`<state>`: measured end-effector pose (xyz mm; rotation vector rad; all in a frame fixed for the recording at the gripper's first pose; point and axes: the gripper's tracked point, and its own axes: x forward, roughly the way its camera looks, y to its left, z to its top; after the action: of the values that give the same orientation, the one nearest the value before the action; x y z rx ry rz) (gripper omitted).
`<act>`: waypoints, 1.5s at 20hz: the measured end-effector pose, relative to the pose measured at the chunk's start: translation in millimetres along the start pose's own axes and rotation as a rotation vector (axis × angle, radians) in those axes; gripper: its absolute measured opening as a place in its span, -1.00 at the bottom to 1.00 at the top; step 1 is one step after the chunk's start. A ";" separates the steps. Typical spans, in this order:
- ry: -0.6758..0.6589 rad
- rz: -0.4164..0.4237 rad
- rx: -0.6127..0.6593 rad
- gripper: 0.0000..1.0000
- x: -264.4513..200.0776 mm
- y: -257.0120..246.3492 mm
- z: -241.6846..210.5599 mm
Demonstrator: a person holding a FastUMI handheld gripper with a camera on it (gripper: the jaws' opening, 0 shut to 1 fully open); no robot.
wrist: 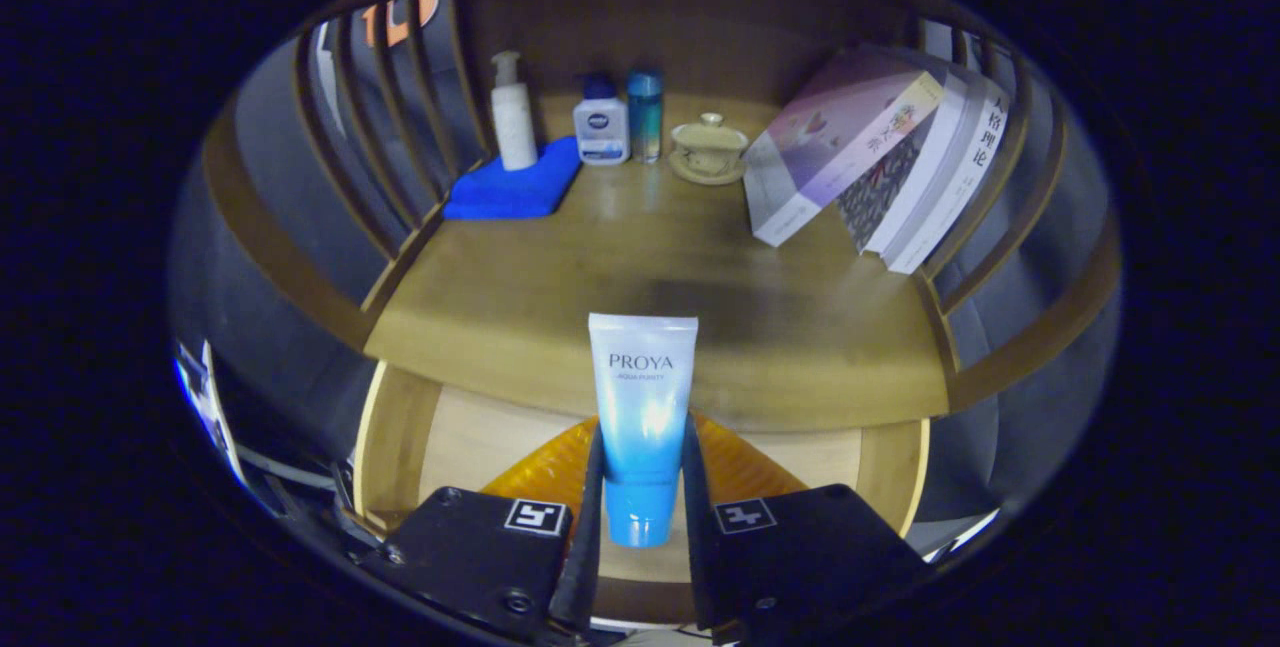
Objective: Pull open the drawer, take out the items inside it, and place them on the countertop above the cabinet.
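Drawer (480,437): open, lower centre of the frame, its pale wood floor and side rails showing below the countertop's front lip. First step of the task reads as done.

Countertop (650,267): broad wooden surface across the middle of the frame, slatted sides left and right. The front half, just beyond the tube, is bare, so there is room to set things down.

Books (880,162): a leaning stack at upper right, on the back of the countertop.

Orange item (545,467): ribbed, lying in the drawer behind the fingers, partly hidden by them and the tube. Cannot tell what it is. Judged to be at least one thing left to take out.

Blue cloth (515,189): upper left, folded, with a white pump bottle (512,117) standing on it.

Tube (642,422): white-to-blue, upright, cap end down, at lower centre. It sits between the two fingers and rises in front of the countertop edge, over the open drawer. Lifted out, not yet placed.

Gripper (642,487): both fingers press the tube's lower half from either side; a firm hold.

Small bottles (618,119) and a lidded cup (709,145) on a saucer: upper centre, at the back.

Progress, as a judgement: roughly midway. Left to do: carry the tube onto the countertop, release, return for the orange item.
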<state>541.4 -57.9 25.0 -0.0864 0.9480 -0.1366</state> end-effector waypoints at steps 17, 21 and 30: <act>-0.134 -0.138 0.005 -0.11 75.6 1.5 60.9; -0.180 -0.084 0.071 0.04 69.3 5.5 60.6; -0.376 -0.023 0.011 0.29 -14.6 25.6 62.3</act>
<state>585.7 -29.5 69.5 -0.1083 0.5716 -0.1406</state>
